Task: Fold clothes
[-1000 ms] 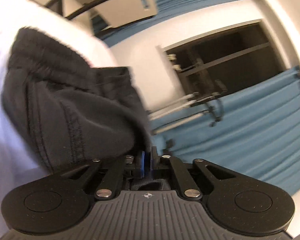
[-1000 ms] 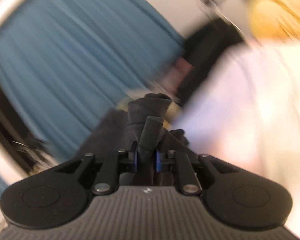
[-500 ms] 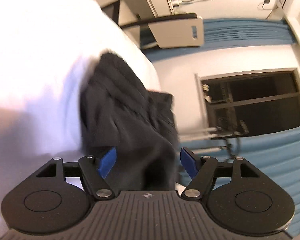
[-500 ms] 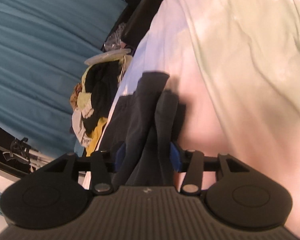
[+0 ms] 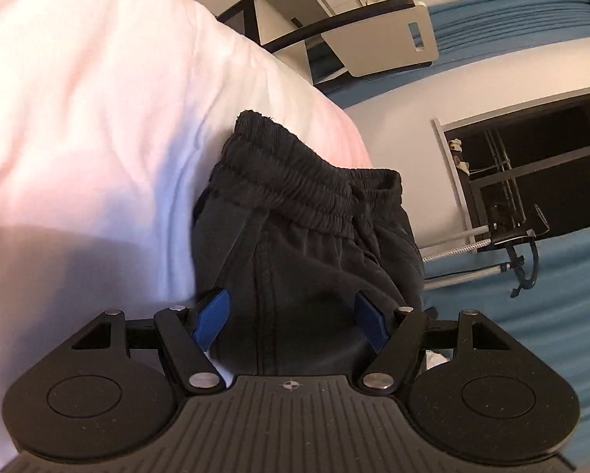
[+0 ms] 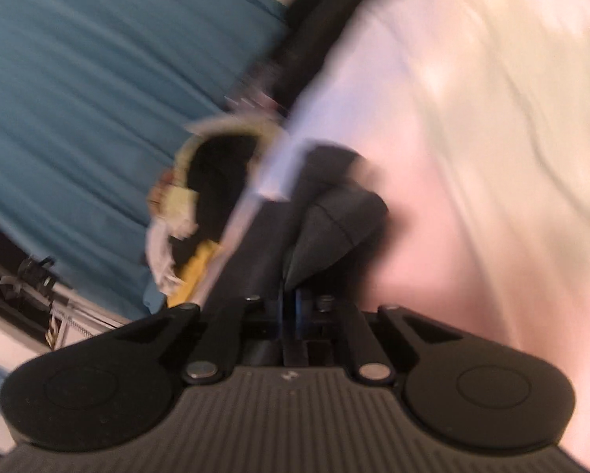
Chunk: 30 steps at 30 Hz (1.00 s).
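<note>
Dark grey shorts [image 5: 307, 244] with an elastic waistband lie on the white bed [image 5: 98, 118] at its edge. My left gripper [image 5: 291, 315] is open, its blue pads either side of the fabric, which lies between them. In the blurred right wrist view my right gripper [image 6: 291, 307] is shut on a fold of the same shorts [image 6: 334, 220], which bunch up just ahead of the jaws on the bed sheet [image 6: 472, 157].
A pile of mixed clothes [image 6: 200, 205] sits at the bed's edge before blue curtains [image 6: 98, 98]. A chair [image 5: 381, 39], a dark window [image 5: 531, 165] and a metal stand [image 5: 511, 244] lie beyond the bed.
My left gripper opened and let go of the shorts, which now rest on the bed. My right gripper opened half a second ago and has shut on the fabric again.
</note>
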Motion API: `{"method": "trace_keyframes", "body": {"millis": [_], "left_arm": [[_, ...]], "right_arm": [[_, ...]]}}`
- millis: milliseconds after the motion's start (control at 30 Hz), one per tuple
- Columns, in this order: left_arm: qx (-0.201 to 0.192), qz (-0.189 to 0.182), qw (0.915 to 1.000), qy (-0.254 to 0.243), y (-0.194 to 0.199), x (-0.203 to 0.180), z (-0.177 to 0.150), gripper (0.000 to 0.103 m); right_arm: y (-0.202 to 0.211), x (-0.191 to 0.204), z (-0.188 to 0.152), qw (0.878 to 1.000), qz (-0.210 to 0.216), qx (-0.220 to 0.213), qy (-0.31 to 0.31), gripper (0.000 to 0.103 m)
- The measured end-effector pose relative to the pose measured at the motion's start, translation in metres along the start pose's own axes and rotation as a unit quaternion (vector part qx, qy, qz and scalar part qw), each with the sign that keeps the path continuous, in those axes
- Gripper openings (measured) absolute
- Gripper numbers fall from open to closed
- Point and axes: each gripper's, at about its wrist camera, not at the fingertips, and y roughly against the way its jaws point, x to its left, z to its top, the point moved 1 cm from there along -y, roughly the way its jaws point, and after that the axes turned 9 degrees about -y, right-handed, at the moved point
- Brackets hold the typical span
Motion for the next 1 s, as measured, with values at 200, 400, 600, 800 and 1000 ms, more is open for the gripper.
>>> {"method": "trace_keyframes", "body": {"millis": [200, 400, 600, 800, 1000], "left_arm": [[0.028, -0.001, 0.9984, 0.049, -0.001, 0.019, -0.005, 0.074], [0.034, -0.032, 0.9984, 0.033, -0.023, 0.016, 0.002, 0.073], [0.019, -0.028, 0.999, 0.029, -0.04, 0.017, 0.004, 0.055], [0.004, -0.004, 0.9996, 0.029, -0.036, 0.017, 0.003, 0.013], [-0.07, -0.141, 0.9869, 0.034, 0.006, -0.01, 0.015, 0.012]], "right_arm": [[0.054, 0.037, 0.01, 0.993, 0.079, -0.084, 0.018, 0.005], [0.017, -0.034, 0.018, 0.993, -0.078, 0.001, -0.093, 0.009], [0.003, -0.058, 0.015, 0.987, -0.106, 0.042, -0.114, 0.033], [0.0, -0.058, 0.011, 0.99, -0.101, 0.044, -0.091, 0.011], [0.046, -0.006, 0.015, 0.998, 0.014, -0.033, -0.05, 0.007]]}}
